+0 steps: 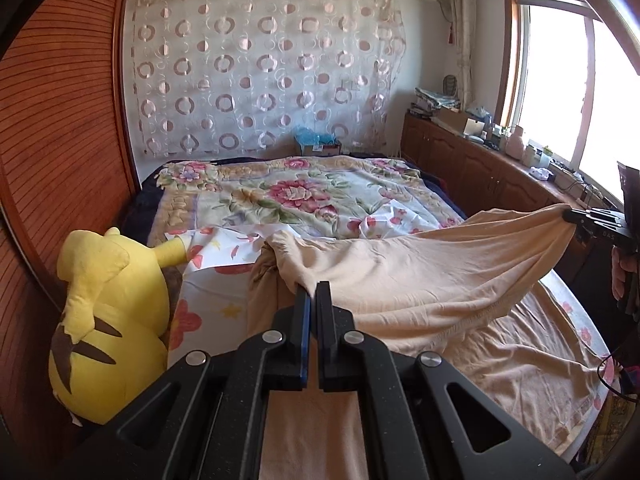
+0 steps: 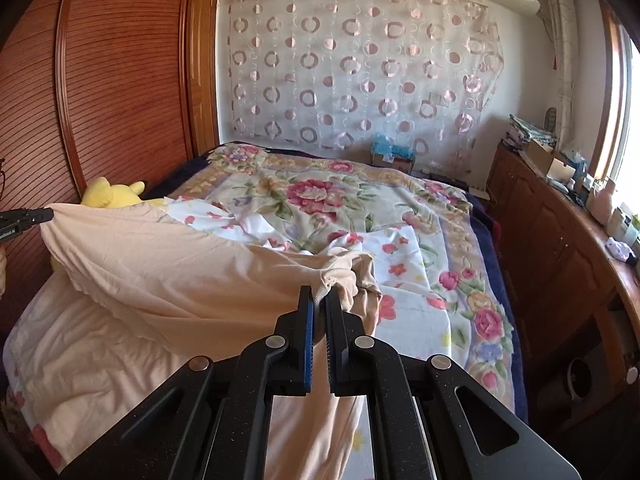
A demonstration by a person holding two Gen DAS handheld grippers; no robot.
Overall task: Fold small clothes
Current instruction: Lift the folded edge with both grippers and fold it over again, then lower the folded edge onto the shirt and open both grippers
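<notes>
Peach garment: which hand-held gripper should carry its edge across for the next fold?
Probably the right hand-held gripper: beyond it lies open floral bedspread, while the left hand-held gripper sits beside the yellow plush toy. Both grip the peach garment.

My left gripper (image 1: 313,286) pinches the peach cloth (image 1: 420,264) just ahead of me, jaws closed on a bunched edge. From there the cloth stretches off to my right, lifted above the bed (image 1: 280,196), up to my right gripper (image 1: 568,216), which clamps its far corner. The rest of it sags between the two and drapes down under my fingers. To my left a yellow plush (image 1: 108,312) leans against the wooden headboard (image 1: 52,152).
</notes>
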